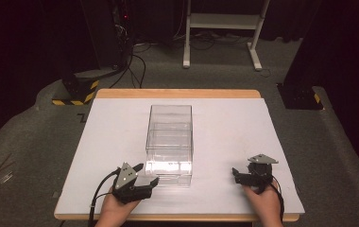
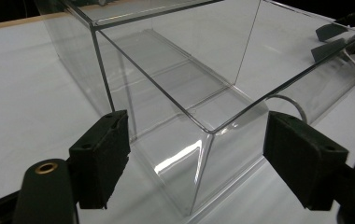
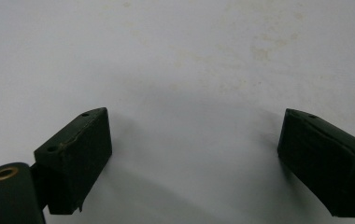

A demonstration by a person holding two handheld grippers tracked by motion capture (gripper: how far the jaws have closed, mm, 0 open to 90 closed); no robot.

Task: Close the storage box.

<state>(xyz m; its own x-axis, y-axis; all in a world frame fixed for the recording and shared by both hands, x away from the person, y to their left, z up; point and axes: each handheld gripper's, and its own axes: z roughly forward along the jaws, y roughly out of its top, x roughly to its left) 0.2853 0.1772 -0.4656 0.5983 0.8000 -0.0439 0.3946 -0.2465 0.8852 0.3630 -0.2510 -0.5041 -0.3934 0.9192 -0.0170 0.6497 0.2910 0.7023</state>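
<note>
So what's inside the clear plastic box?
The clear plastic box looks empty: through its walls only its own floor and the white table cover show. Nothing hides its inside.

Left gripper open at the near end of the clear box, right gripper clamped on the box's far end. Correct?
Not quite. The right gripper holds nothing: it is open over the bare white table, off to the side of the clear box, as the right gripper view shows. The left gripper part is right.

My high view looks forward and down over the whole table. My left gripper view sits close behind the clear box, which the high view shares. My right gripper view faces the bare table surface at close range.
</note>
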